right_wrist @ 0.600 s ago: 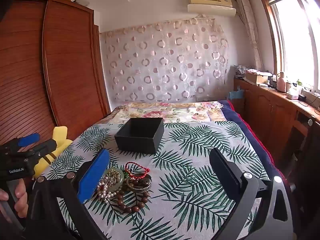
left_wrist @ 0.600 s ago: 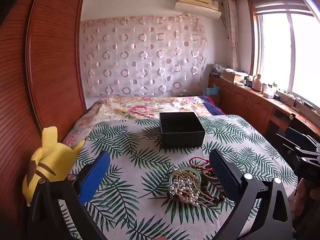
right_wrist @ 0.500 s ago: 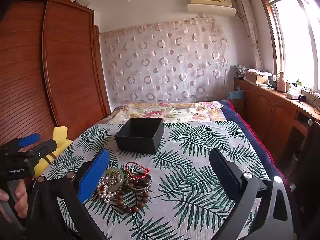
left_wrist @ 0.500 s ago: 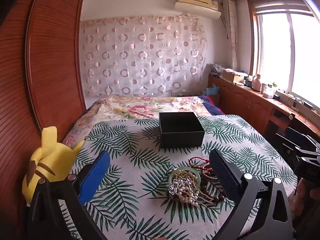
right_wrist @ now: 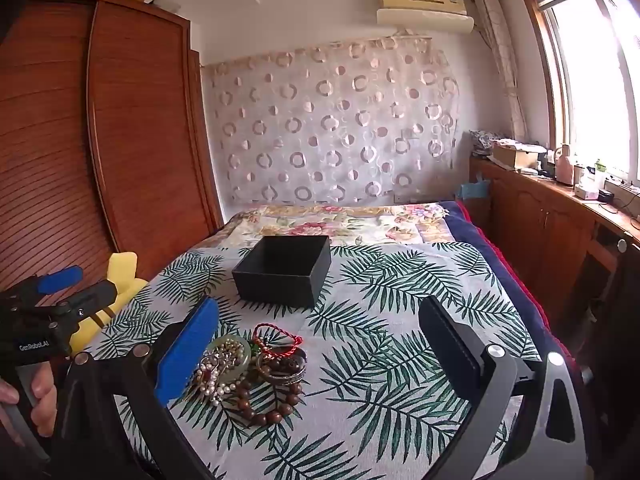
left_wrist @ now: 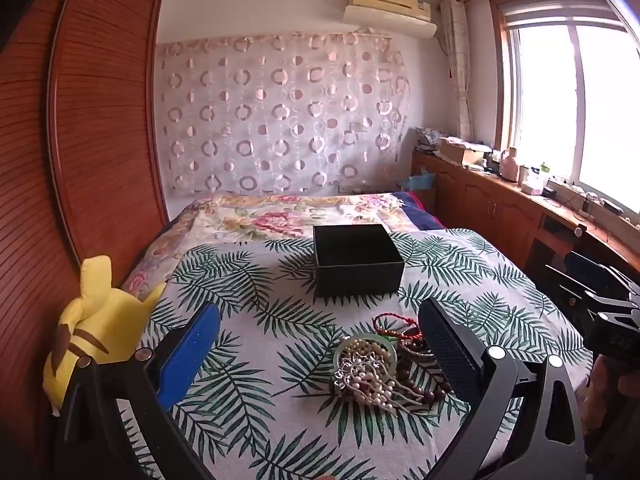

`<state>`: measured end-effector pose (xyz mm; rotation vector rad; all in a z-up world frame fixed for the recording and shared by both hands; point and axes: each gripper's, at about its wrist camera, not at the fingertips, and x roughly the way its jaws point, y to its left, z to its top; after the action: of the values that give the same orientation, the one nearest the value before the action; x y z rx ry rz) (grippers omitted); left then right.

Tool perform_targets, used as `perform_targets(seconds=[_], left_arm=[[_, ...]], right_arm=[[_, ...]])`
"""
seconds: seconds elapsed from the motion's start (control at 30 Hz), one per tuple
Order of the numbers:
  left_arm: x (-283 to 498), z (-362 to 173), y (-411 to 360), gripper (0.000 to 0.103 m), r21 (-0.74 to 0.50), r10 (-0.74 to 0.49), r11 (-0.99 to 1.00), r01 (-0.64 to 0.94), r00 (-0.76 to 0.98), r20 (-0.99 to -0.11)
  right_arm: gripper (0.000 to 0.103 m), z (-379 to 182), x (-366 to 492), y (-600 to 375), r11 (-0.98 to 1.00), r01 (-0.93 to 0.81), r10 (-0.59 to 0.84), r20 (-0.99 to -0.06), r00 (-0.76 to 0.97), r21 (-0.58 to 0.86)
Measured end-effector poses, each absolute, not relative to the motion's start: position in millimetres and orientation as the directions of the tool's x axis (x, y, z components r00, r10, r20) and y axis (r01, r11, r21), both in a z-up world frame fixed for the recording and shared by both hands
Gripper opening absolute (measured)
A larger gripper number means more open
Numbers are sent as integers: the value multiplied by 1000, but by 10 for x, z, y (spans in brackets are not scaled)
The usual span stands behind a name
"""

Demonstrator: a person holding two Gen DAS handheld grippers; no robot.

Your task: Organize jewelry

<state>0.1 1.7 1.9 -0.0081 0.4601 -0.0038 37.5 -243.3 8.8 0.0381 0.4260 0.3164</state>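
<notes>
1. the left gripper (left_wrist: 318, 344) hangs over the leaf-print cloth (left_wrist: 256, 364) on the bed, its two fingers spread wide with nothing clamped between them; one finger carries a blue pad (left_wrist: 188, 354), the other a dark ribbed pad (left_wrist: 450, 350).
2. the jewelry pile (left_wrist: 374, 366) lies on the cloth just inside the left gripper's dark pad, low between the fingers but not touched by either.
3. in that pile: a pale green bangle (left_wrist: 366, 350) with pearl strands (left_wrist: 370, 382) spilling toward the camera, a red cord bracelet (left_wrist: 394, 324) on the far side, and brown wooden beads (left_wrist: 424, 392) partly hidden behind the dark pad.
4. the black box (left_wrist: 356, 260) stands open and lidless beyond the pile, straight ahead of the left gripper, well apart from the fingers; its inside looks dark and i cannot tell what it holds.
5. the right gripper (right_wrist: 318, 344) is likewise spread wide and empty.
6. from the right wrist view the jewelry pile (right_wrist: 250, 364) sits just beside its blue pad, partly hidden by it, the wooden beads (right_wrist: 272, 404) curling nearest the camera.
7. the black box (right_wrist: 284, 270) is ahead and slightly left of the right gripper's centre.
8. a yellow plush toy (left_wrist: 90, 330) lies beyond the left gripper's blue pad, at the cloth's edge by the wooden wardrobe (left_wrist: 80, 140).
9. a hand (right_wrist: 28, 398) holds the left gripper's handle.
</notes>
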Motion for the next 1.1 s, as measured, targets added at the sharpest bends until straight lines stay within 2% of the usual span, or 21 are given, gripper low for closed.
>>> perform_targets(seconds=[1.1], left_arm=[[1, 46, -72, 96, -5, -3, 1000, 1, 900, -436]], right_arm=[[101, 100, 376, -2426, 950, -295, 310, -400, 862, 101]])
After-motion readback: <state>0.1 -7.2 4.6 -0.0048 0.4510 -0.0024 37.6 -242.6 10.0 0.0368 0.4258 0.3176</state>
